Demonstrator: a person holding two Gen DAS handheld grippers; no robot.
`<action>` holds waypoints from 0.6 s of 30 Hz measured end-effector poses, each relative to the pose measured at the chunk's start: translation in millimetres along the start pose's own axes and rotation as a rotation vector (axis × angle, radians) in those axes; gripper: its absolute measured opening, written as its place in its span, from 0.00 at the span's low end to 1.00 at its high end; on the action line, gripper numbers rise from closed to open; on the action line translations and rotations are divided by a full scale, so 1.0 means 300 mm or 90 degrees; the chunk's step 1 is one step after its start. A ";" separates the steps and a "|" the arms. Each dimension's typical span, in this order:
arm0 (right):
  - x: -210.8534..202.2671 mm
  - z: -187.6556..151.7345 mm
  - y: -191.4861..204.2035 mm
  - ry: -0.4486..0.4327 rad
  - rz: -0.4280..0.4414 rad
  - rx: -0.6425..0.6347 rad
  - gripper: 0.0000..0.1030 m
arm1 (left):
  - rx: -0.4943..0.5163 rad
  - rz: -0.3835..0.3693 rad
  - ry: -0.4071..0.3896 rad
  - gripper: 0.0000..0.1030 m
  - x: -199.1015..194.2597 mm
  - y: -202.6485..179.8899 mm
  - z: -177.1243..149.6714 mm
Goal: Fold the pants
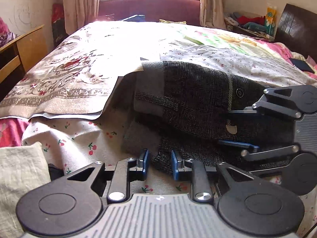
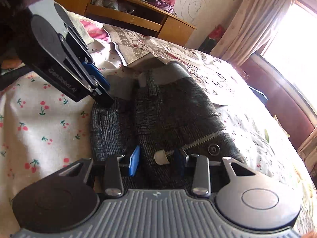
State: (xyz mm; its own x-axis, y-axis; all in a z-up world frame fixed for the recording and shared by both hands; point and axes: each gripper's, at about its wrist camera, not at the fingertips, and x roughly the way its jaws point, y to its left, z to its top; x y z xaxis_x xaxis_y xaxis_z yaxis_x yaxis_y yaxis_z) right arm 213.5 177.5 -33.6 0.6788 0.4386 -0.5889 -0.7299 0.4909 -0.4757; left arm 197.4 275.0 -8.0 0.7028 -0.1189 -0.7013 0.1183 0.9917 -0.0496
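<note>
Left claw [image 1: 159, 163], jaws parted, straddles the near hem of the folded dark pants [image 1: 194, 103] on the cherry-print sheet [image 1: 79, 138]. Right claw [image 2: 156, 163], spread wider, brackets the waistband beside the button [image 2: 213, 149], not clamped.

One readable text only: "GenRobot.AI", pale lettering on the black side of the left gripper [image 2: 103, 91] body, seen from the right wrist view, up-left of the right gripper's [image 2: 156, 162] own fingers. The metal button [image 2: 213, 149] on the pants [image 2: 168, 115], just right of those fingers, has an embossed mark, too small to read. Yellow package [image 1: 270, 20] far right beyond the left gripper: print blurred, unreadable.
</note>
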 end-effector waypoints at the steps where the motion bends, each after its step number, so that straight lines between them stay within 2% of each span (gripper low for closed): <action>1: 0.020 0.013 0.013 -0.009 -0.009 -0.016 0.37 | -0.001 -0.001 -0.004 0.37 -0.002 0.001 -0.005; 4: 0.060 0.047 0.019 -0.016 -0.022 -0.021 0.34 | 0.004 -0.006 -0.014 0.37 -0.009 -0.001 -0.014; 6: 0.085 0.063 -0.008 0.003 0.002 0.010 0.21 | 0.000 -0.014 -0.016 0.37 -0.019 0.008 -0.019; 7: 0.085 0.063 -0.008 0.003 0.002 0.010 0.09 | -0.004 -0.018 -0.017 0.38 -0.024 0.014 -0.020; 9: 0.048 0.081 -0.034 0.001 0.035 0.064 0.09 | -0.009 -0.024 -0.024 0.38 -0.039 0.025 -0.018; 12: -0.015 0.079 -0.027 -0.017 0.045 0.065 0.08 | -0.011 -0.026 -0.035 0.38 -0.055 0.051 -0.022; 16: -0.100 0.086 -0.044 -0.025 0.096 0.120 0.07 | -0.021 -0.029 -0.042 0.38 -0.083 0.072 -0.034; 18: -0.102 0.092 -0.027 -0.021 0.101 0.127 0.07 | -0.033 -0.029 -0.060 0.38 -0.110 0.086 -0.039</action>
State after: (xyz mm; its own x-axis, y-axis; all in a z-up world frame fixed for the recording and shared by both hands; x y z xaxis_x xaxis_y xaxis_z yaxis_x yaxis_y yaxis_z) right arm 200.9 181.1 6.2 0.5613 0.5449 -0.6229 -0.7996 0.5512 -0.2384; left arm 169.0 304.9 5.4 0.7604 -0.1652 -0.6281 0.1164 0.9861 -0.1185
